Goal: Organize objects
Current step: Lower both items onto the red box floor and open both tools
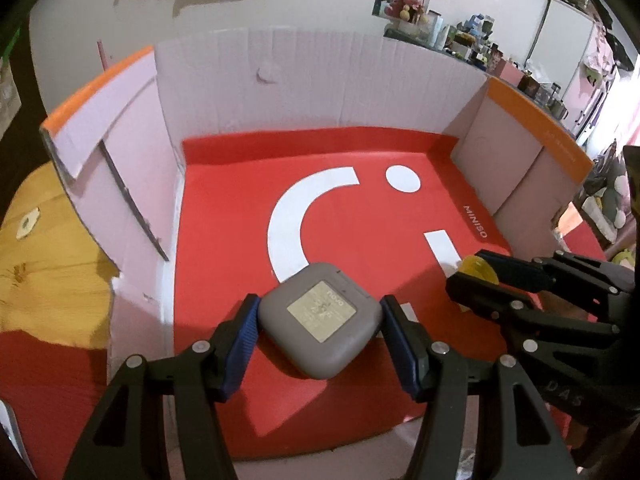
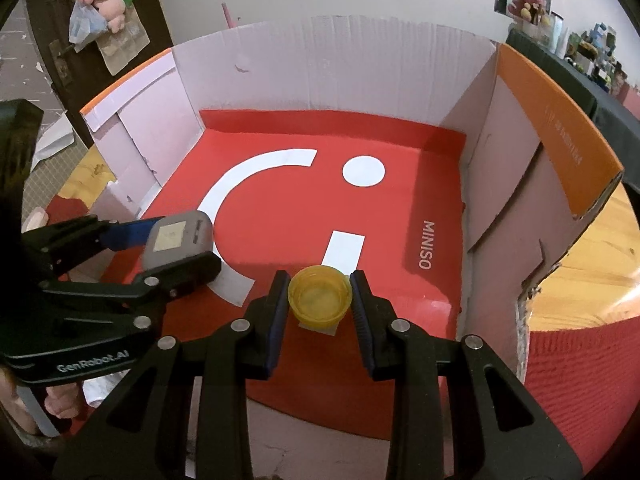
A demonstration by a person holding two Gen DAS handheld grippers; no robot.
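- My left tongs (image 1: 320, 330) are gripping a grey case (image 1: 320, 320) by its two side corners, low in the middle of the left wrist view; both blue pads (image 1: 244, 340) are pressing against it.
- The case is lying flat with a pale label facing up, and it is sitting over the red bag (image 1: 360, 208) that is lining the floor of the box (image 1: 312, 80).
- In the right wrist view the same left tongs (image 2: 180, 246) are showing at centre left, with the case (image 2: 178, 242) pinched between them beside the white arc printed on the bag (image 2: 400, 208).
- My right tongs (image 2: 320, 300) are closing around a yellow cap (image 2: 320, 298) at lower centre, open side up; the pads (image 2: 280, 304) are sitting at its two sides, and I cannot tell whether it is lifted or resting on the bag.
- In the left wrist view my right tongs (image 1: 474, 278) are coming in from the right edge with the cap (image 1: 480, 270) showing between their tips.
- The box (image 2: 332, 76) is standing open toward me, white inside, with orange-edged flaps left and right.
- The wooden worktop (image 2: 584, 280) is showing past the right flap, and also at the left edge of the left wrist view (image 1: 48, 248).
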